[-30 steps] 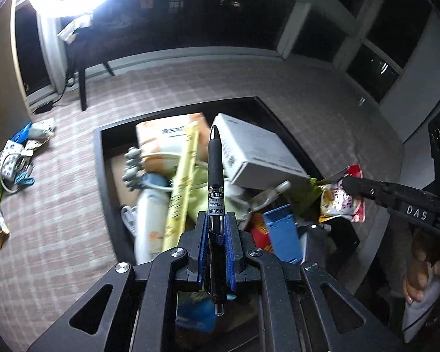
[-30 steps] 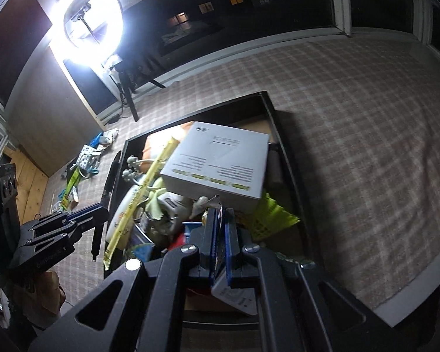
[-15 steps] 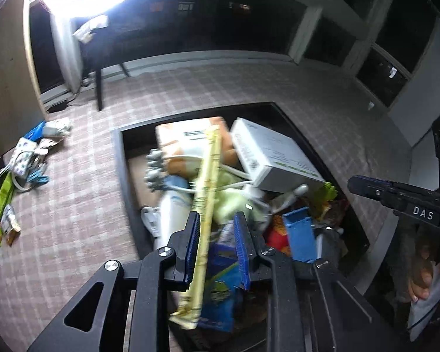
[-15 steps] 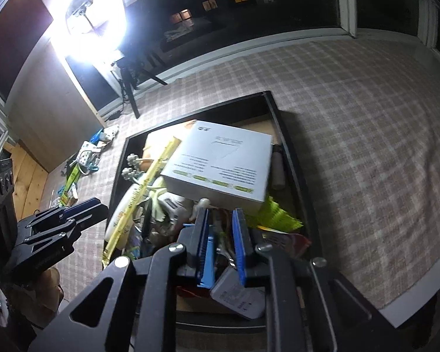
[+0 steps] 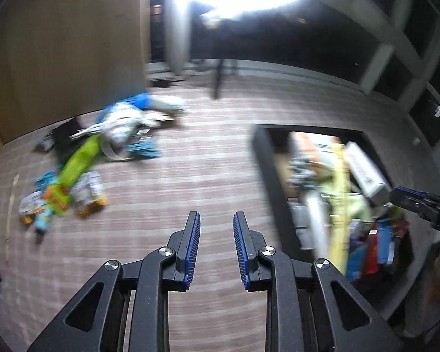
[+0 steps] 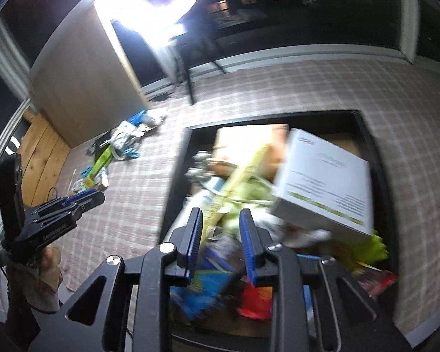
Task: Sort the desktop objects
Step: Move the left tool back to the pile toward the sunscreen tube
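Swung off the black tray point(image 5: 262, 158), left gripper point(image 5: 215, 220) gapes over checked cloth point(image 5: 173, 182).

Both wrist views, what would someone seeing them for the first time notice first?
Probably the glaring ring light at the top of both views, then the black tray crammed with clutter, a big white box lying tilted on top. The left gripper hangs open and empty over the checked cloth, facing a blurred pile of small items at far left, while the right gripper is open above the tray.
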